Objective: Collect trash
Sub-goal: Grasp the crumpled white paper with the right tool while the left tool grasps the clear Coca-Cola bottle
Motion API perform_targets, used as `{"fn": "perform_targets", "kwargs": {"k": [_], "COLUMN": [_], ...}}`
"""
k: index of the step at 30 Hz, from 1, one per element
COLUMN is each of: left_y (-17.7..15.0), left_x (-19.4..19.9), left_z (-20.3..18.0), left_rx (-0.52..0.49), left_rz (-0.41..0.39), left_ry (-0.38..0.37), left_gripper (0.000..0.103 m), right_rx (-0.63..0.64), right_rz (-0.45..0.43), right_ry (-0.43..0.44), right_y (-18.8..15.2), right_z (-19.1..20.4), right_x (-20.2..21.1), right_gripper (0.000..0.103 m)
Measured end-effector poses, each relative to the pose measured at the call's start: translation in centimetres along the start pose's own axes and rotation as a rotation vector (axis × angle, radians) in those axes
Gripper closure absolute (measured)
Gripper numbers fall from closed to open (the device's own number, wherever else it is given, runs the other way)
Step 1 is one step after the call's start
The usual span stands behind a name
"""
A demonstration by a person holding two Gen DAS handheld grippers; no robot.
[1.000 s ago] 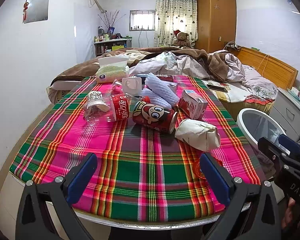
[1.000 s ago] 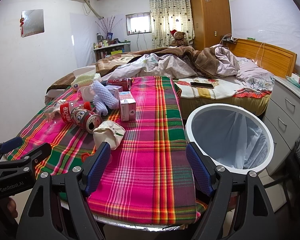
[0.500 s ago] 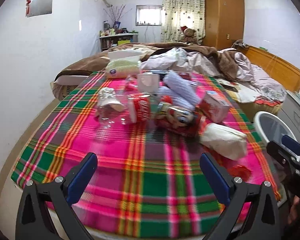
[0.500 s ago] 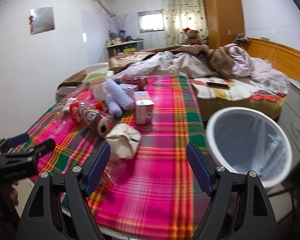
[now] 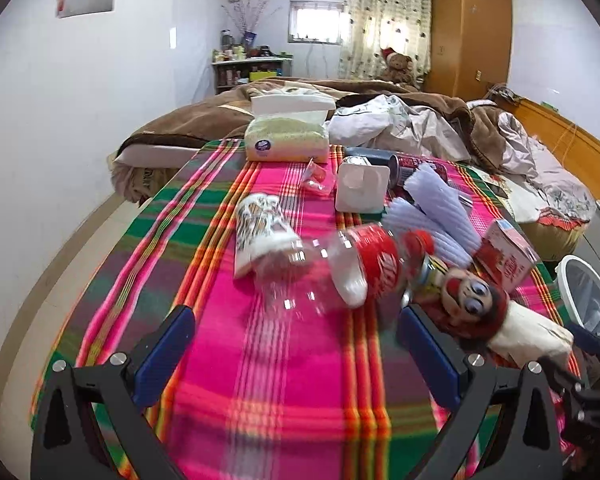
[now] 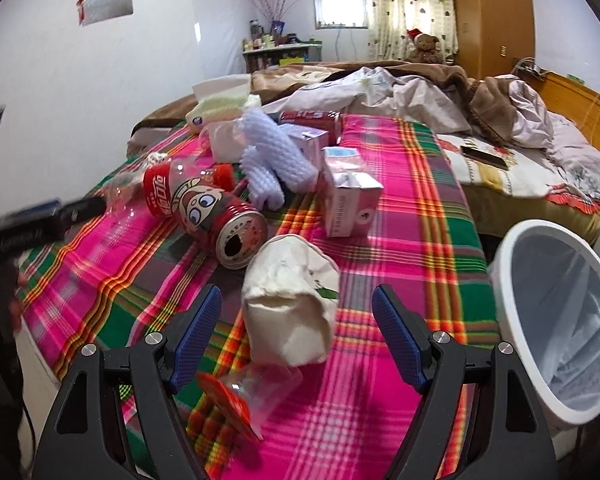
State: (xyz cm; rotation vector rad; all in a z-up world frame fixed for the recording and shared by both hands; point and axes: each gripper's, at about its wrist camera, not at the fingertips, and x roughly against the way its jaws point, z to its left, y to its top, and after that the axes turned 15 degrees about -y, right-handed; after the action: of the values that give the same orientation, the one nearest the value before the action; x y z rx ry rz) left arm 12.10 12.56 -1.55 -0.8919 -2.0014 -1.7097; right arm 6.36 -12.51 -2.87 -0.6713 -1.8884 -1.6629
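Observation:
Trash lies on a table with a plaid cloth (image 5: pixel 284 380). My left gripper (image 5: pixel 296 340) is open and empty, just short of a clear plastic bottle with a red label (image 5: pixel 340 268); a crushed paper cup (image 5: pixel 260 232) lies behind it. My right gripper (image 6: pixel 296 328) is open with a crumpled white paper bag (image 6: pixel 292 304) between its fingers, not clamped. A red cartoon can (image 6: pixel 220 220), a pink carton (image 6: pixel 348 200) and a clear wrapper with a red lid (image 6: pixel 236 400) lie nearby. A white bin with a clear liner (image 6: pixel 556 320) stands right of the table.
A tissue pack (image 5: pixel 288 136), a white box (image 5: pixel 360 192), white knitted cloth (image 6: pixel 272 156) and another red can (image 6: pixel 312 118) sit at the table's far end. An unmade bed (image 6: pixel 480 120) lies behind. A white wall runs along the left.
Both grippers have moved forward over the table. The left now sits close to the clear bottle; the right has come around the white paper bag. Both stay open.

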Motion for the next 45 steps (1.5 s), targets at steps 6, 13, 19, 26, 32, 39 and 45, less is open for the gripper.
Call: {"fn": "perform_targets", "kwargs": {"k": [6, 13, 19, 26, 32, 39, 45], "left_y": [2.1, 3.4, 4.2, 3.9, 4.1, 3.7, 2.9], "left_x": [-1.7, -4.5, -6.1, -8.1, -8.4, -8.9, -9.7], "left_z": [-0.1, -0.9, -1.6, -2.0, -2.1, -2.5, -3.0], "left_rx": [-0.121, -0.226, -0.301, -0.319, -0.290, -0.279, -0.265], "left_rz": [0.053, 0.146, 0.218, 0.309, 0.315, 0.336, 0.361], "left_ry": [-0.059, -0.088, -0.113, -0.143, -0.181, -0.187, -0.182], "left_gripper": [0.000, 0.000, 0.002, 0.007, 0.016, 0.026, 0.039], "right_rx": [0.011, 0.008, 0.005, -0.017, -0.031, -0.048, -0.055], "right_rz": [0.041, 0.060, 0.066, 0.053, 0.050, 0.056, 0.051], "right_ry": [-0.005, -0.014, -0.020, -0.024, -0.023, -0.015, -0.007], "right_y": [0.0, 0.1, 0.5, 0.8, 1.0, 1.1, 1.1], "right_z": [0.3, 0.3, 0.2, -0.2, -0.9, -1.3, -1.5], "right_x": [-0.9, -1.1, -1.1, -0.7, -0.8, -1.3, -1.2], "right_gripper": [0.047, 0.059, 0.064, 0.064, 0.064, 0.064, 0.064]}}
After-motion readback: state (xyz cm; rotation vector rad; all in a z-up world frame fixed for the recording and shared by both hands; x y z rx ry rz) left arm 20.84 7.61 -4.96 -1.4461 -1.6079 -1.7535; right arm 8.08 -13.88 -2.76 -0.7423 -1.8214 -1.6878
